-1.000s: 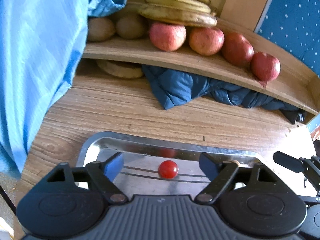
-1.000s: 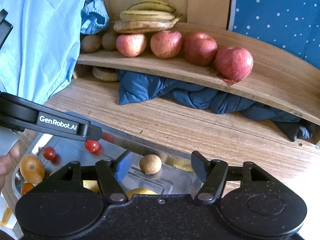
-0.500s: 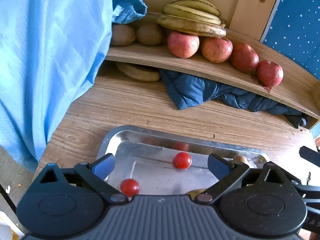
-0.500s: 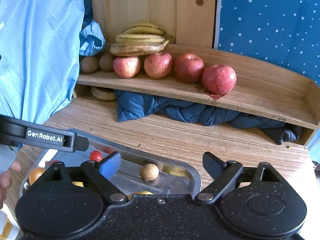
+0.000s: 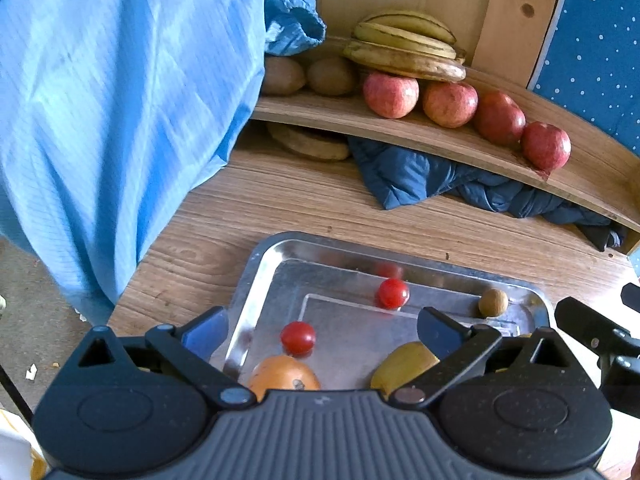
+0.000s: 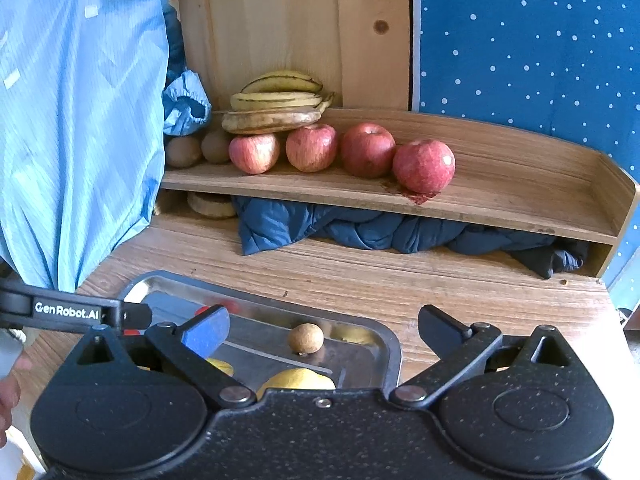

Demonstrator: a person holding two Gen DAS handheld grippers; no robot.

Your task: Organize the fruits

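Observation:
A metal tray (image 5: 256, 276) lies on the wooden table and holds two cherry tomatoes (image 5: 393, 293), an orange fruit (image 5: 284, 374), a yellow fruit (image 5: 404, 364) and a small brown round fruit (image 5: 493, 302). My left gripper (image 5: 322, 326) hangs open above the tray's near part, with nothing between its fingers. Over the tray's right end (image 6: 384, 344) my right gripper (image 6: 323, 327) is opening its jaws, empty too, with the brown fruit (image 6: 306, 338) below it. On the wooden shelf (image 6: 520, 200) behind sit several red apples (image 6: 366, 150), bananas (image 6: 276, 104) and kiwis (image 6: 184, 151).
A light blue garment (image 5: 120, 120) hangs at the left beside the table. Dark blue quilted cloth (image 6: 360, 232) is stuffed under the shelf, next to a flat brown thing (image 5: 308, 142). A person's hand (image 6: 8, 384) shows at the left edge. Bare wood lies between tray and shelf.
Both grippers have pulled back and risen from the tray, so more of the tray and its fruit shows. Both pairs of jaws have spread wider.

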